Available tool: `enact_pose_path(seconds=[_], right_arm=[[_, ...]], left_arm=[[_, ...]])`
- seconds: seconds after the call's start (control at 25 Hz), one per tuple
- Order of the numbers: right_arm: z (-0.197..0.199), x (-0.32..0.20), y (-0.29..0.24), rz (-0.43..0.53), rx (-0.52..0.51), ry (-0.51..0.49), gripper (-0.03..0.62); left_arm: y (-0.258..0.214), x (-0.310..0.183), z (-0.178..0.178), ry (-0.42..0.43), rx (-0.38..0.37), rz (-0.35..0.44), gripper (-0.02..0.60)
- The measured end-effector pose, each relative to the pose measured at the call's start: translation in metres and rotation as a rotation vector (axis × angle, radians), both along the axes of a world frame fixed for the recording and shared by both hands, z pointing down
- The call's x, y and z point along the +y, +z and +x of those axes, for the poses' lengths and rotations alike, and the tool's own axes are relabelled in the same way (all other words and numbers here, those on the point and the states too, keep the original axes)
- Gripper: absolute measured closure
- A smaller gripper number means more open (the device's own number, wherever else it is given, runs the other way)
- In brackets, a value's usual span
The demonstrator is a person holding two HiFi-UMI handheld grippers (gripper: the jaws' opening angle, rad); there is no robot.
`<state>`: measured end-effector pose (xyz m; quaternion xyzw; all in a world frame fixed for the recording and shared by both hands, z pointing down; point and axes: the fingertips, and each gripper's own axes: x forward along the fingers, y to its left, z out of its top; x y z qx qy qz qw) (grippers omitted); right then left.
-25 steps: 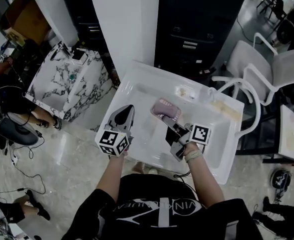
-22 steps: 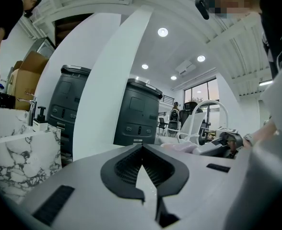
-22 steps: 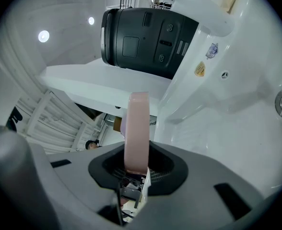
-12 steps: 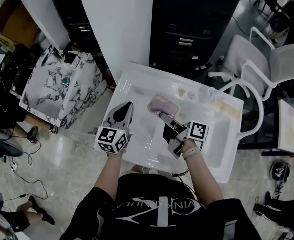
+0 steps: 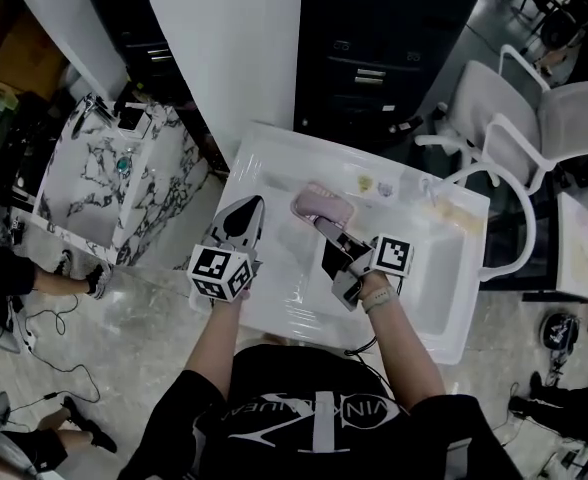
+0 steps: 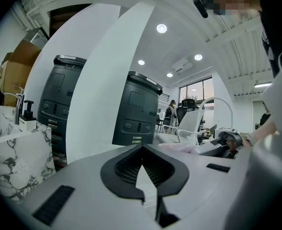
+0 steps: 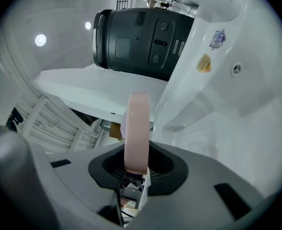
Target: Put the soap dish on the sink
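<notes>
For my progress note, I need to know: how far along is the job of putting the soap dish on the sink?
Done: the right gripper is shut on the pink soap dish. In hand: it holds the dish over the white sink. To do: set the dish down and open the jaws. The left gripper is shut and empty.

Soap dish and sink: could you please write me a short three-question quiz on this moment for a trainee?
1. True or false: the left gripper holds the soap dish.
2. What colour is the soap dish? A pink, B green, C black.
3. Fill in: in the head view, the soap dish is held over the white ____.

Key: 1 false, the right gripper has its jaws shut on it, while the left jaws are together on nothing; 2 A; 3 sink.
</notes>
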<state>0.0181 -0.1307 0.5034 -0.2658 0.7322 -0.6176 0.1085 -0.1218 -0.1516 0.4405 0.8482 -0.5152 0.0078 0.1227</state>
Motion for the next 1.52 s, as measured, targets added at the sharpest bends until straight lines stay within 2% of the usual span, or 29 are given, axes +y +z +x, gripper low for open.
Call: enact_pose_path(seconds=[0.8, 1.2, 1.36, 1.52], right_arm=[[-0.005, -0.045, 0.024, -0.064, 0.025, 0.014, 0.502], [-0.02, -0.067, 0.034, -0.09, 0.008, -0.019, 0.502], [-0.025, -0.074, 0.037, -0.114, 0.035, -0.031, 0.502], [-0.034, -0.082, 0.038, -0.115, 0.004, -0.055, 0.502]], left_arm=[[0.033, -0.045, 0.018, 0.055, 0.017, -0.07, 0.568], [0.053, -0.055, 0.019, 0.063, 0.025, -0.112, 0.566], [0.057, -0.058, 0.02, 0.069, 0.033, -0.12, 0.566], [0.061, -0.063, 0.025, 0.084, 0.032, -0.127, 0.567]])
